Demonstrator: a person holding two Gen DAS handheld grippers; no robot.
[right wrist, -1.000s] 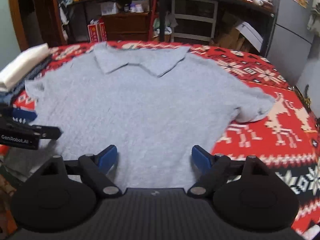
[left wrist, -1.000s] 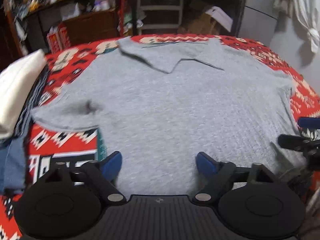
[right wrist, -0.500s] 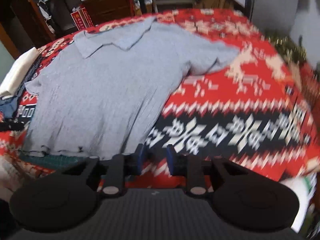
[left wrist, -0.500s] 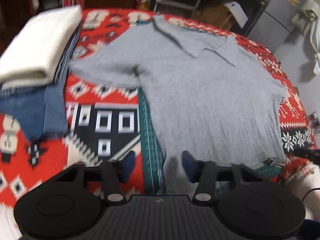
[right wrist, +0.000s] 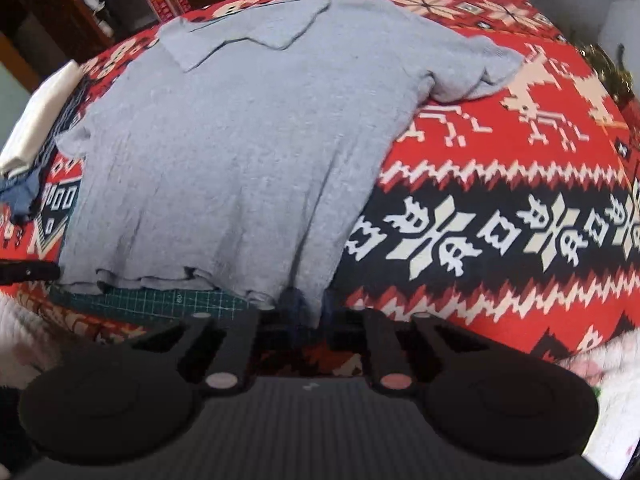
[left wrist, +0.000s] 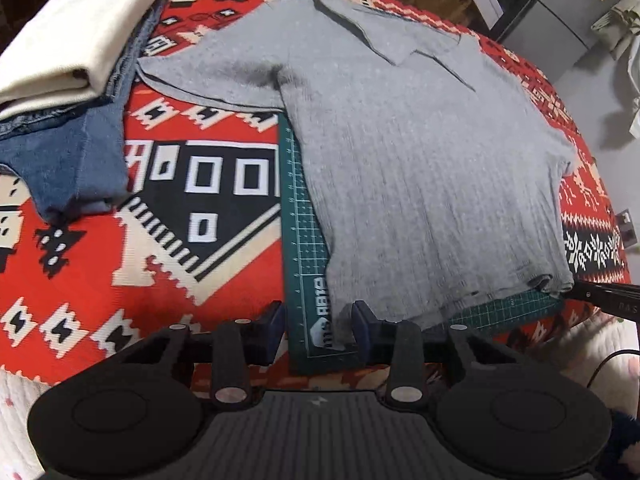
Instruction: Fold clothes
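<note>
Both claws have dropped from above the shirt's middle to its near hem and spread apart to opposite corners since a second ago, and their fingers have narrowed.

Left wrist view: the left claw (left wrist: 318, 322) sits low at the near edge of the surface, pointing forward along the shirt's left side. The grey polo shirt (left wrist: 420, 152) lies flat, collar far, hem near, over a green cutting mat (left wrist: 298, 216) on the red patterned blanket (left wrist: 120, 264). The shirt's near left hem corner hangs between the blue fingers (left wrist: 362, 320), which stand a moderate gap apart; the right finger touches the fabric, the left one is clear of it, so the claw is not yet clamped. Folded jeans (left wrist: 68, 164) and a folded white cloth (left wrist: 76, 28) are stacked far left, well apart from the claw.

Right wrist view: the right claw (right wrist: 306, 310) is low at the near edge, aimed up the shirt's (right wrist: 240, 140) right side. The near right hem corner drops down between the fingers, which are close together with fabric in the narrow gap; they appear pinched on the shirt corner, though blur and shadow hide the contact itself. The mat (right wrist: 160, 304) shows under the hem to the left.
</note>
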